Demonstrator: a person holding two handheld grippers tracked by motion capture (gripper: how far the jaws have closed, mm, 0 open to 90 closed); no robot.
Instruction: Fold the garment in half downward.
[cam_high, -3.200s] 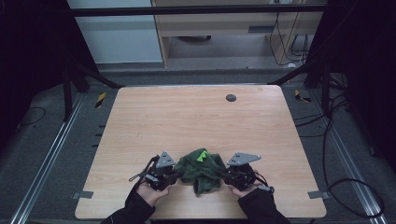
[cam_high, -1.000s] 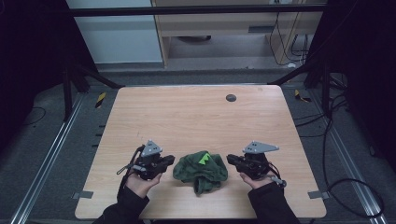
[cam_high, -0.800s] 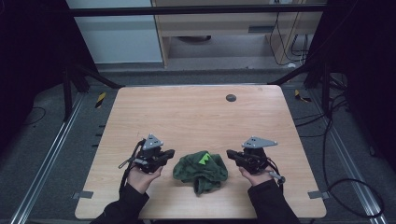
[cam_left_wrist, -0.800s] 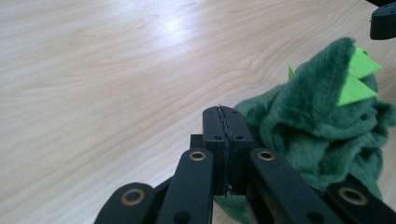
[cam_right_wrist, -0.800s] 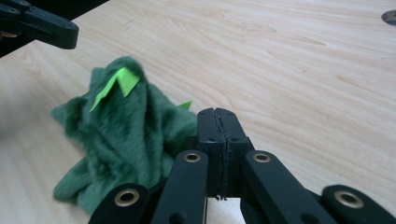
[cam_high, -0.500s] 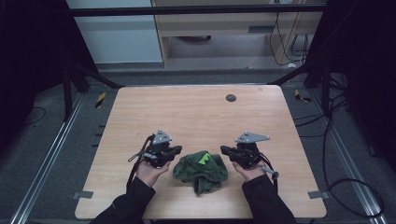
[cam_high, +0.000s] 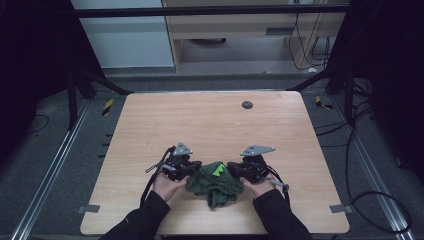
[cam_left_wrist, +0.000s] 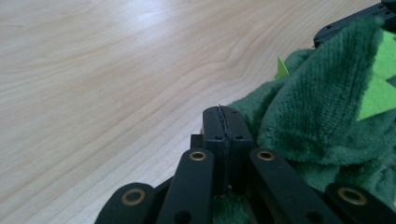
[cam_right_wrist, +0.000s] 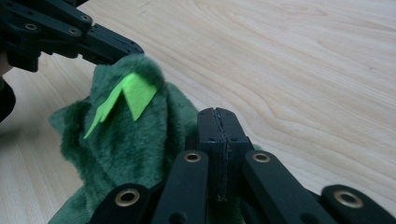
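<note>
Both of my tongs have come inward since a second ago, when they stood well apart from the crumpled dark green plush cloth with bright lime-green felt triangles (cam_high: 214, 181); now they flank it. My left tongs (cam_high: 194, 166) sit at the cloth's nine o'clock edge and my right tongs (cam_high: 234, 168) at its three o'clock edge, each tip touching the pile. Their jaws have just been closing and now stand pressed together; in the left gripper view my left tongs (cam_left_wrist: 225, 122) meet flush with the plush just beside them at three o'clock, and I cannot tell whether any fibres are caught. In the right gripper view my right tongs (cam_right_wrist: 217, 124) are likewise closed, the cloth (cam_right_wrist: 126, 135) lying at nine o'clock. That cloth rests near the front edge of the pale wood-grain bench (cam_high: 210, 120). No writing or label is readable on it.
</note>
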